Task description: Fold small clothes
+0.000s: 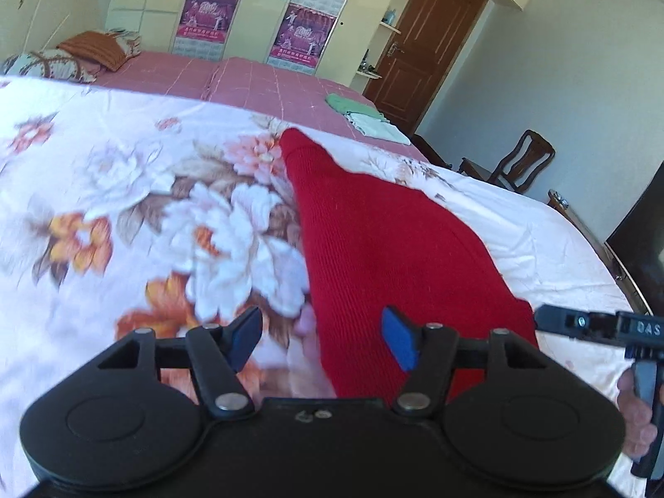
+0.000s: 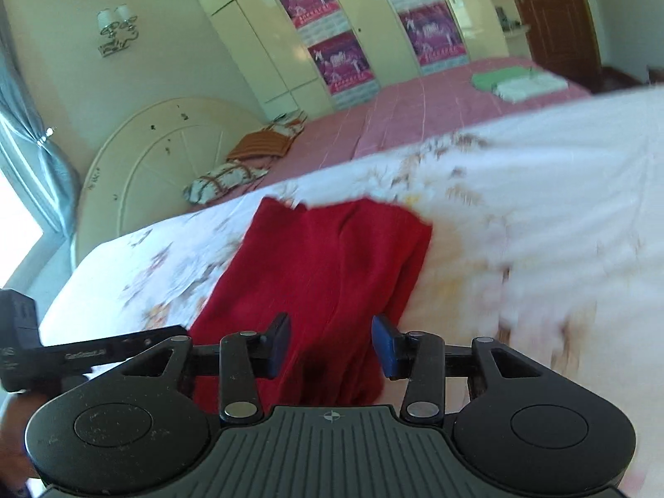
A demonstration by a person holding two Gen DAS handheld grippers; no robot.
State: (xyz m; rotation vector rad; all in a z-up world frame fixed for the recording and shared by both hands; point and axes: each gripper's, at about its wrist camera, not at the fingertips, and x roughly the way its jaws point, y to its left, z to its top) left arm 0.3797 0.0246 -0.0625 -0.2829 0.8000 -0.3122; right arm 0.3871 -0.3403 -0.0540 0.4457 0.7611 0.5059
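Lying on the floral quilt point(image 1: 124, 191), the red knit garment point(image 1: 373, 240) looks partly folded. Both the left gripper point(image 1: 323, 342) and right gripper point(image 2: 330, 346) hover over its near edge, jaws apart, holding nothing; next comes regripping that edge.

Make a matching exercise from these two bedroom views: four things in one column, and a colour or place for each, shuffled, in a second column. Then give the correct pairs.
Things
1. knitted garment
2. floral quilt
3. folded clothes
4. door

Descriptions
A. brown, in the far corner of the room
B. red, lying on the quilt ahead of both tongs
C. green and white, on the pink bedspread
D. white with orange and pink flowers

Pairs: 1-B, 2-D, 3-C, 4-A
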